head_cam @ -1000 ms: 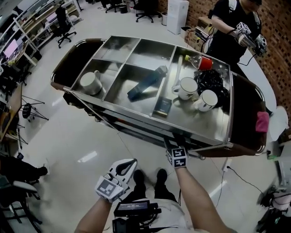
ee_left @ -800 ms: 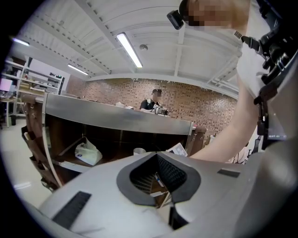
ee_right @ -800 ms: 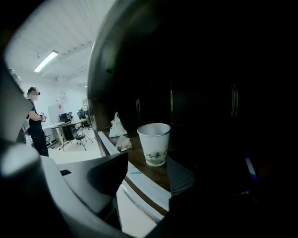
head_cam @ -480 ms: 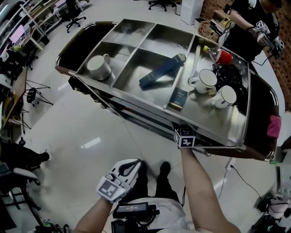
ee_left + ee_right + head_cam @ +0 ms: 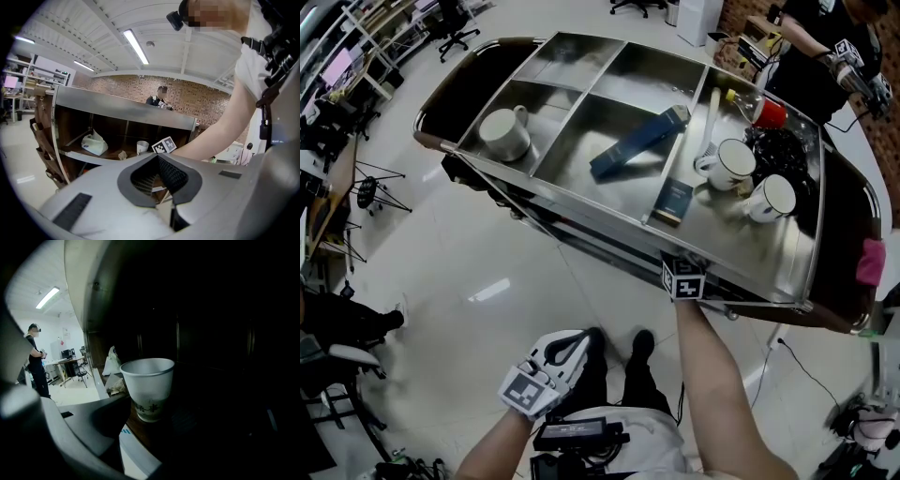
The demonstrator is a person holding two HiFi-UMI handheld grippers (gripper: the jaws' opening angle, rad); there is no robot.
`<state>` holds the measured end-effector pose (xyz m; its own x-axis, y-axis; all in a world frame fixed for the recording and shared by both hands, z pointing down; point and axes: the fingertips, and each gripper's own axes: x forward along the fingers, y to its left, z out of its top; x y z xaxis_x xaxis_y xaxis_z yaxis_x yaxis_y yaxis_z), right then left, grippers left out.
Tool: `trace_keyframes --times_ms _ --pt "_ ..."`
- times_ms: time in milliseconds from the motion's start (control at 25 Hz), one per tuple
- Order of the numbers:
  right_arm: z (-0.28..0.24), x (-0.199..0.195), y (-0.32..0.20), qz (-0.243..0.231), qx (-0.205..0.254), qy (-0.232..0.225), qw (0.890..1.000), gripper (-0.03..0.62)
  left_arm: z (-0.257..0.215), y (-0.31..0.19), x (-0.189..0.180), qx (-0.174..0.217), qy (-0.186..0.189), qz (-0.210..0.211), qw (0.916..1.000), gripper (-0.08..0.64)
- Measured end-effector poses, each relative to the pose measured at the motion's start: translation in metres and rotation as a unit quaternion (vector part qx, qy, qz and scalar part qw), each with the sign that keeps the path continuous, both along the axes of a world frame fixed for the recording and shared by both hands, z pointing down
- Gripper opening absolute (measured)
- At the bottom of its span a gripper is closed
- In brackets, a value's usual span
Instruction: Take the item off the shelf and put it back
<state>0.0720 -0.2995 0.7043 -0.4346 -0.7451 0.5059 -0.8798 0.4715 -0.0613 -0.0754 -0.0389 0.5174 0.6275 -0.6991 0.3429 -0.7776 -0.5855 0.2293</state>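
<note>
1. Paper cup (image 5: 149,387): white and tapered, with a rolled rim. Dark printed characters sit over a faint greenish band low on the wall. The inside reads pale; any contents cannot be told.
2. The cup stands upright on the dark wooden shelf (image 5: 142,426) under the cart's steel top (image 5: 572,167), near the shelf's front edge. In the left gripper view it shows small on that shelf, just beside the right gripper's marker cube.
3. Behind the cup, further along the shelf, are a crumpled scrap and a white bag (image 5: 111,363), both apart from it.
4. Right gripper (image 5: 684,278): reaches in below the steel top, so only its marker cube and the forearm show from above. Jaws stand apart and have just been closing. The cup sits at their mouth. One jaw lies just beside the cup's lower left; the other is lost in the dark. No press on the cup is visible.
5. Left gripper (image 5: 562,345): held back near the person's waist, well apart from the cart. Jaw tips meet, with nothing between them.
</note>
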Motion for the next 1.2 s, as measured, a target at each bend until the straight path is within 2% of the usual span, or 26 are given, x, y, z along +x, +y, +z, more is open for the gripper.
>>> trace_keyframes --times_ms 440,800,1200 --pt "-0.015 -0.009 0.025 -0.032 0.024 -0.016 0.999 0.23 -0.001 0.003 0.001 -0.001 0.003 0.0 1.0 0.011" --pt "-0.037 -0.02 0.075 -0.075 0.03 -0.034 0.996 0.23 -0.011 0.003 0.005 0.007 0.008 0.0 0.9999 0.011" --pt "-0.104 -0.036 0.136 -0.147 0.074 -0.09 0.982 0.23 -0.032 -0.01 0.014 0.034 0.006 0.017 0.9993 0.011"
